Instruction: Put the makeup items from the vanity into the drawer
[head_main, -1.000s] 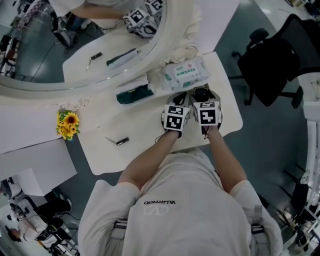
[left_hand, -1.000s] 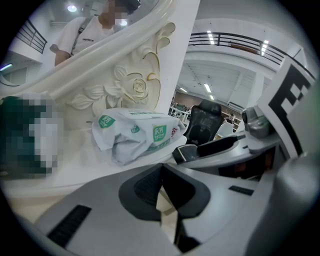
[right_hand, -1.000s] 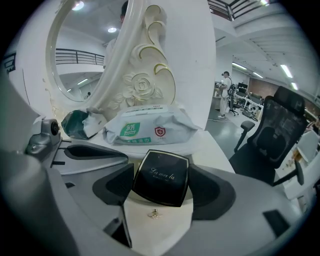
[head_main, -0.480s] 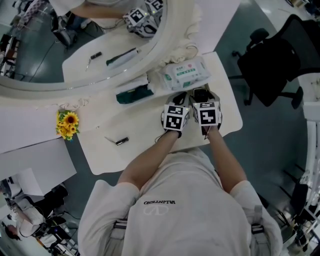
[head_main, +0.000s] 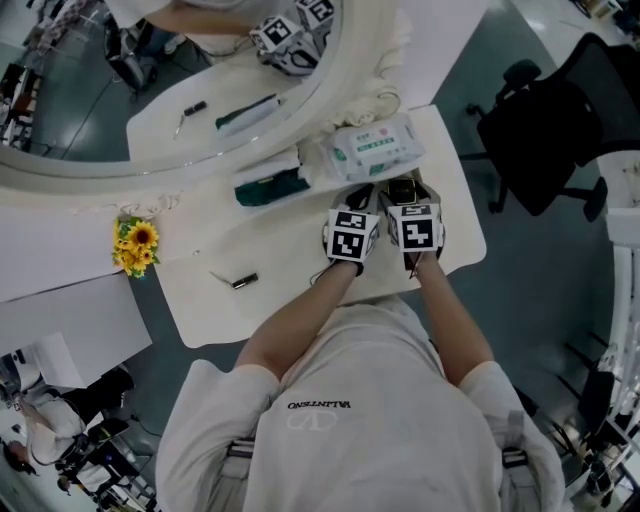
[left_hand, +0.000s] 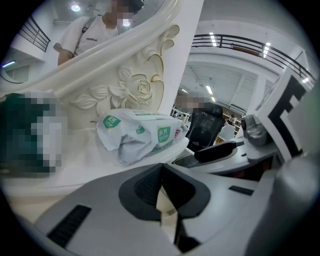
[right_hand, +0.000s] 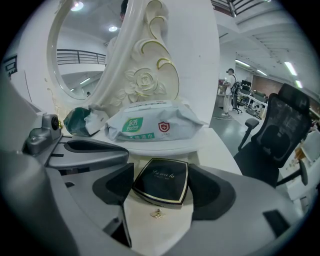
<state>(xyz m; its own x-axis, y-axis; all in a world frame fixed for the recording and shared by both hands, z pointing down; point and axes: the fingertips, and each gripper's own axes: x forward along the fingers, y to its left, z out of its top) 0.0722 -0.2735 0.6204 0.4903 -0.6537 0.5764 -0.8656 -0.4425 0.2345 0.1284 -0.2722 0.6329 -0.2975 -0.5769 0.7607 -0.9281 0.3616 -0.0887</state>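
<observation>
Nothing has moved since 1 second ago: both grippers sit side by side at the right end of the table. On the right gripper the jaws stand wide, both pads against the sides of the black compact. It rests on the table squarely between them, its flanks running along the pads. The left gripper has its jaws pressed together on nothing, just beside the right one. Beyond the compact lies a wipes pack, near but apart. 1 small dark stick lies well off to the left. I see no drawer in any view. I judge the right hand should lift the compact straight up, leaving the left free for the drawer.
</observation>
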